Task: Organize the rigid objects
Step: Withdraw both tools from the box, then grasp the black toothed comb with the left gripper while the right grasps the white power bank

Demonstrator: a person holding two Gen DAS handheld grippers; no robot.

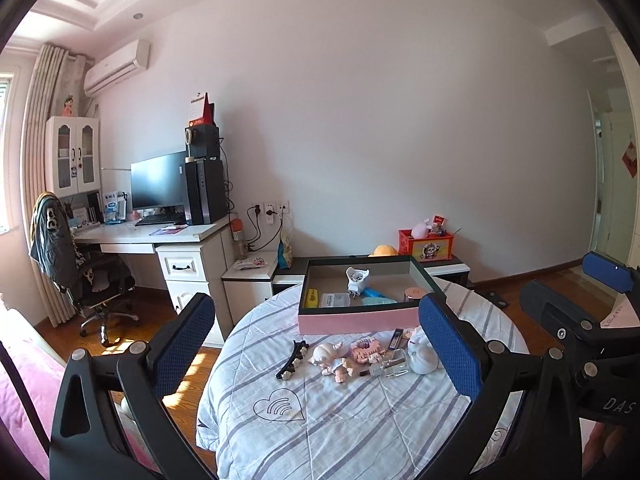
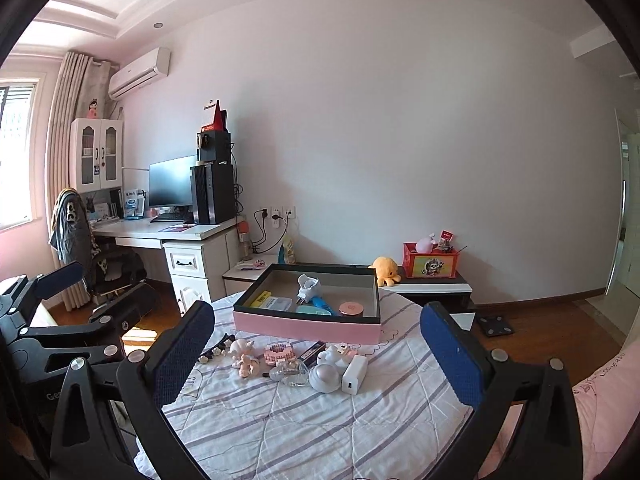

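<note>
Box: a shallow tray-like box (image 2: 308, 326) with a pink outer wall and dark rim sits at the far side of the round worktop (image 2: 320, 420), centre of the frame in both views.
Inside the box: a white plug adapter (image 2: 308, 286) stands near the middle; a yellow item (image 2: 261, 299) and a clear flat case (image 2: 277, 303) lie at its left, a blue item (image 2: 321, 303) and a teal lid (image 2: 314, 311) in the middle, a round rose-gold compact (image 2: 351, 308) at its right.
Loose pile: just in front of the box, on the striped cloth, lie a black hair clip (image 1: 292, 360), a small pink doll (image 1: 334, 358), a pink brick block (image 2: 279, 353), a clear glass bottle (image 2: 289, 372), a white dome-shaped gadget (image 2: 325, 377) and a white charger (image 2: 354, 374); several touch each other.
Left gripper (image 1: 316, 354): jaws spread wide, holding nothing, framing the pile from the near side.
Right gripper (image 2: 320, 354): jaws spread wide, holding nothing, low in the frame before the pile.
Surroundings: a white desk (image 2: 168, 234) with monitor and computer tower stands at middle left; a red box (image 2: 430, 266) and an orange plush toy (image 2: 384, 270) sit on a low cabinet behind the worktop.
</note>
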